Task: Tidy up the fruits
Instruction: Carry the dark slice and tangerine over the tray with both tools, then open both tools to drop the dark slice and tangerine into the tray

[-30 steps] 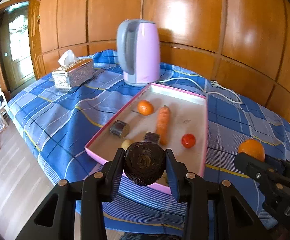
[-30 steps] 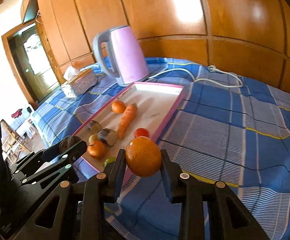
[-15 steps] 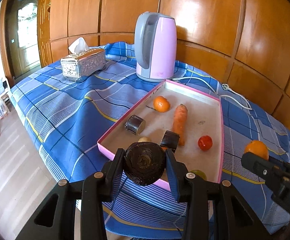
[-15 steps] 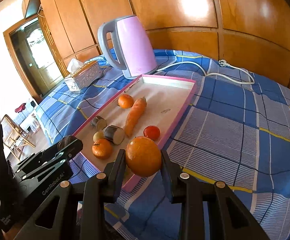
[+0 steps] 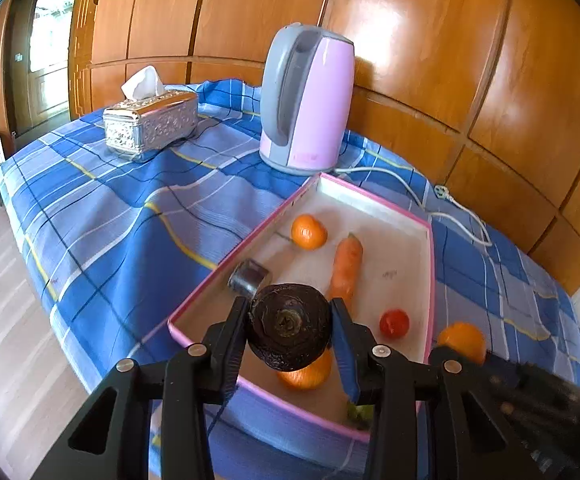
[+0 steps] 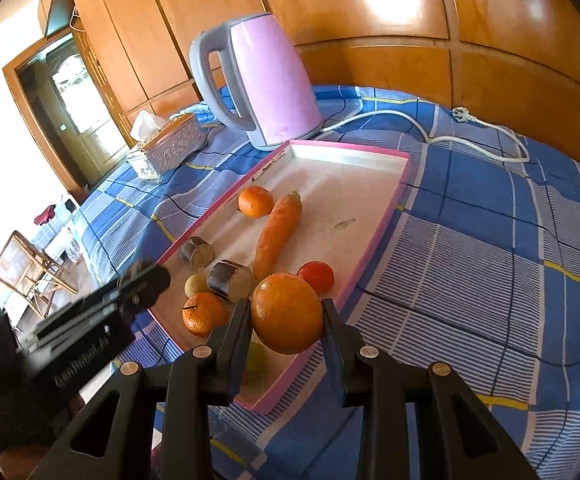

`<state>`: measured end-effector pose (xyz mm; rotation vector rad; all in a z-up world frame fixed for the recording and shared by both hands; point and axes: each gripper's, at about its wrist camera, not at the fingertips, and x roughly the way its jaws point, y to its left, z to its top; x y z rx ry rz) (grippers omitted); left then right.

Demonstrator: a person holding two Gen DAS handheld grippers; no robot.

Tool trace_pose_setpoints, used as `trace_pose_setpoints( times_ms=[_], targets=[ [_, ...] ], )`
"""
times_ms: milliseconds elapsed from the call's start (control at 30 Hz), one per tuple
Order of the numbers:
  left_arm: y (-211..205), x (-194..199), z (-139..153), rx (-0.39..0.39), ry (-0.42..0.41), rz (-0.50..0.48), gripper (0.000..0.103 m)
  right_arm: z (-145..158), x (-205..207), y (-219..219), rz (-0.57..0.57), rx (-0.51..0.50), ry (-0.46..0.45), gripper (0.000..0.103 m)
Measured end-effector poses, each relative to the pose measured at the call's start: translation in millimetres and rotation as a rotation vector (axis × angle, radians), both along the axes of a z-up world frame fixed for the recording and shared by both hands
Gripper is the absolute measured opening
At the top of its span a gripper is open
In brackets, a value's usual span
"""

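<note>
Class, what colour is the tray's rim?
Pink: the tray's rim shows best in the right wrist view.

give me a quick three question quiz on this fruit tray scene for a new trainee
1. True or false: the carrot lies inside the pink tray.
2. What does the right tool hold? A) orange B) tomato C) kettle
3. Fill in: the left tool grips a dark round ____.

Key: 1 true. 2 A, the orange. 3 vegetable, possibly a beet.

Three oranges [image 6: 286,312], one carrot [image 6: 278,232], one tomato [image 6: 317,276], three dark chunks [image 6: 230,280], one kettle [image 6: 258,80], one tissue box [image 6: 168,146].
</note>
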<state>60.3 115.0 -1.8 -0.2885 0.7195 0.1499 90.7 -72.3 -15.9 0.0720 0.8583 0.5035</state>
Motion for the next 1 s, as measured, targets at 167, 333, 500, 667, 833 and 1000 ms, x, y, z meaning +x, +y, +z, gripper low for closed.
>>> trace_pose_setpoints(
  times_ms=[167, 333, 500, 667, 833, 1000],
  targets=[
    [8, 18, 3, -0.041, -0.003, -0.012, 0.040, 1, 8, 6, 0.006, -0.010, -0.007, 0.034],
    [14, 37, -1, -0.123, 0.012, -0.056, 0.040, 1, 20, 14, 0.007, -0.017, -0.013, 0.034],
    [14, 53, -4, -0.130, 0.011, -0.075, 0.040, -4, 32, 21, 0.005, -0.028, -0.004, 0.034],
    [11, 66, -11, -0.122, 0.024, -0.088, 0.050, -15, 45, 27, 0.000, -0.056, 0.015, 0.035],
    [14, 64, -14, -0.104, 0.030, -0.059, 0.058, -21, 49, 30, 0.014, -0.069, 0.015, 0.037],
    [23, 48, -15, -0.082, 0.038, 0.033, 0.056, -20, 41, 26, 0.014, -0.069, -0.006, 0.042]
  ],
)
